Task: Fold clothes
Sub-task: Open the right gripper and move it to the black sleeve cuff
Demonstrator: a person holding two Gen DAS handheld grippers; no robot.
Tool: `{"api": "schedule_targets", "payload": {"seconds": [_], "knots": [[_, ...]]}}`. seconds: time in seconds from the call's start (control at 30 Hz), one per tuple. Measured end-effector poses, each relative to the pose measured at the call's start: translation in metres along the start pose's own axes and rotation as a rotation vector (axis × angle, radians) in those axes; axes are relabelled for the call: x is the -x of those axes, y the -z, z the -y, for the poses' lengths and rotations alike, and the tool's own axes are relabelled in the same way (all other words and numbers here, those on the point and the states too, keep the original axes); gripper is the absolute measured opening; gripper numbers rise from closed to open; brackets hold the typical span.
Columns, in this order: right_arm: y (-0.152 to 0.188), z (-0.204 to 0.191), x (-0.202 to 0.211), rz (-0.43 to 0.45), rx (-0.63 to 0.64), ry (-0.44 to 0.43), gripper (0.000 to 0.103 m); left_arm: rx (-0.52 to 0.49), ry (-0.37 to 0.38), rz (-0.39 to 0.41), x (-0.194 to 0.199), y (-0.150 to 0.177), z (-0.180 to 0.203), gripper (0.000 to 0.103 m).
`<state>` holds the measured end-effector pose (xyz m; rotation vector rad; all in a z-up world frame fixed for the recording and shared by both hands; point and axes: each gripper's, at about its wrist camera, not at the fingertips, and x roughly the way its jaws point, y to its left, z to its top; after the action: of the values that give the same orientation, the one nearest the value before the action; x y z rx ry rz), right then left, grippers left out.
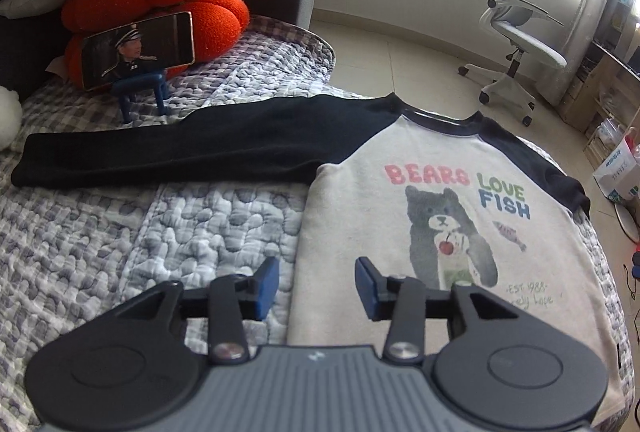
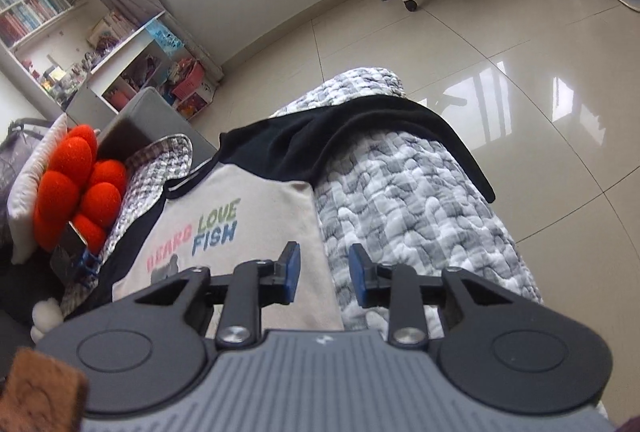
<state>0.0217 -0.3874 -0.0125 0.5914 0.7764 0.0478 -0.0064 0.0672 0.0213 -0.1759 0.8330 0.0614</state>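
Left gripper and right gripper hovering, jaws wide apart, empty, over each side edge of cream raglan sweatshirt with bear print, spread flat on grey quilted bedcover, black sleeves outstretched, probably for folding.

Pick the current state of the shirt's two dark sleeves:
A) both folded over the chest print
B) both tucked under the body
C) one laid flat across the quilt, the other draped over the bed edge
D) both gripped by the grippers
C: the left wrist view shows one dark sleeve lying straight across the quilt, and the right wrist view shows the other sleeve hanging over the bed edge; both grippers are open and empty.
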Motion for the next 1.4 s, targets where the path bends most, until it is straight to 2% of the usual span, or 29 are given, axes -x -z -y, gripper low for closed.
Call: {"api": "schedule_targets", "payload": {"seconds": [0.1,0.17,0.27,0.4,0.5,0.73,0.87,1.13,1.23,1.3,1.33,1.37,1.4], "knots": [[-0.015,-0.001,-0.008,0.032,-0.053,-0.005,0.031,0.005,-0.019,0.006,-0.011,-0.017,0.015,0.05],[-0.025,-0.001,-0.014,0.054,-0.089,-0.008,0.031,0.017,-0.02,0.017,-0.019,-0.024,0.022,0.06],[-0.039,-0.002,-0.022,0.087,-0.14,-0.01,0.035,0.003,-0.028,0.026,-0.035,-0.026,0.03,0.066],[-0.037,-0.007,-0.038,0.133,0.018,0.115,0.036,-0.012,-0.054,-0.002,-0.059,-0.023,0.03,0.066],[-0.037,-0.007,-0.05,0.124,0.092,0.133,0.036,0.0,-0.068,0.016,-0.07,-0.031,0.031,0.068],[-0.053,0.027,-0.073,0.11,-0.189,0.021,0.037,-0.014,-0.039,0.011,-0.09,-0.041,0.043,0.069],[-0.061,0.037,-0.083,0.114,-0.298,-0.046,0.037,-0.026,-0.024,0.003,-0.1,-0.044,0.051,0.07],[-0.078,0.027,-0.109,0.111,-0.319,-0.013,0.037,-0.065,-0.017,-0.02,-0.118,-0.043,0.062,0.076],[-0.084,0.02,-0.118,0.101,-0.279,0.009,0.038,-0.084,-0.025,-0.026,-0.123,-0.042,0.064,0.077],[-0.084,0.015,-0.122,0.095,-0.239,0.039,0.036,-0.091,-0.027,-0.032,-0.125,-0.042,0.064,0.077],[-0.084,0.015,-0.121,0.1,-0.239,0.042,0.031,-0.094,-0.028,-0.034,-0.126,-0.041,0.065,0.077],[-0.084,0.015,-0.12,0.105,-0.238,0.045,0.02,-0.098,-0.029,-0.034,-0.126,-0.041,0.065,0.077],[-0.084,0.014,-0.118,0.11,-0.237,0.048,0.014,-0.099,-0.029,-0.033,-0.126,-0.042,0.065,0.077]]}}
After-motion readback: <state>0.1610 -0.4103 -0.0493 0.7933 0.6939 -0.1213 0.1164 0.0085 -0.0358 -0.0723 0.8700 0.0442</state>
